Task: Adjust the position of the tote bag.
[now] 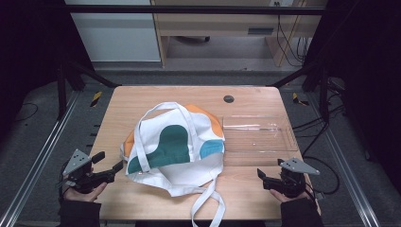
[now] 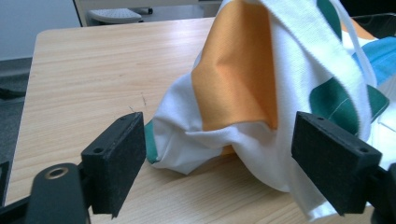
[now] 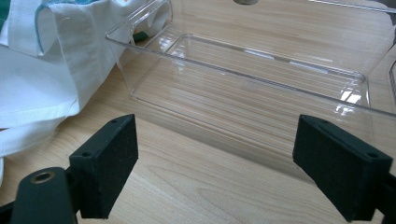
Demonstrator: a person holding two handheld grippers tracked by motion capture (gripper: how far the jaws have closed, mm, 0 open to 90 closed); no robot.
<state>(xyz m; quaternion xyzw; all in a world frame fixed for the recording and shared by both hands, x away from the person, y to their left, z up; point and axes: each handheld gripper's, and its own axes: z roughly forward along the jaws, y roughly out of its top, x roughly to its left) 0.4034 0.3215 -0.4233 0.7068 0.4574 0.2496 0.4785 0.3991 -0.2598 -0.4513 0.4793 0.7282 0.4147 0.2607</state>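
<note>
A crumpled white tote bag (image 1: 175, 146) with orange, green and blue patches lies in the middle of the wooden table (image 1: 142, 99), its long straps trailing toward the front edge. To its right stands an empty clear plastic tray (image 1: 257, 135). My left gripper (image 1: 109, 163) rests at the table's front left, open, pointing at the bag's left edge (image 2: 224, 116) with nothing between its pads. At the front right, my right gripper (image 1: 265, 174) is open too, aimed at the tray's near wall (image 3: 243, 93), with bare wood between its jaws.
A dark round grommet hole (image 1: 229, 99) sits near the table's far edge. Black frame struts flank the table on both sides. Bare wood lies along the front right and the far left. A corner of the bag (image 3: 60, 56) lies against the tray's left end.
</note>
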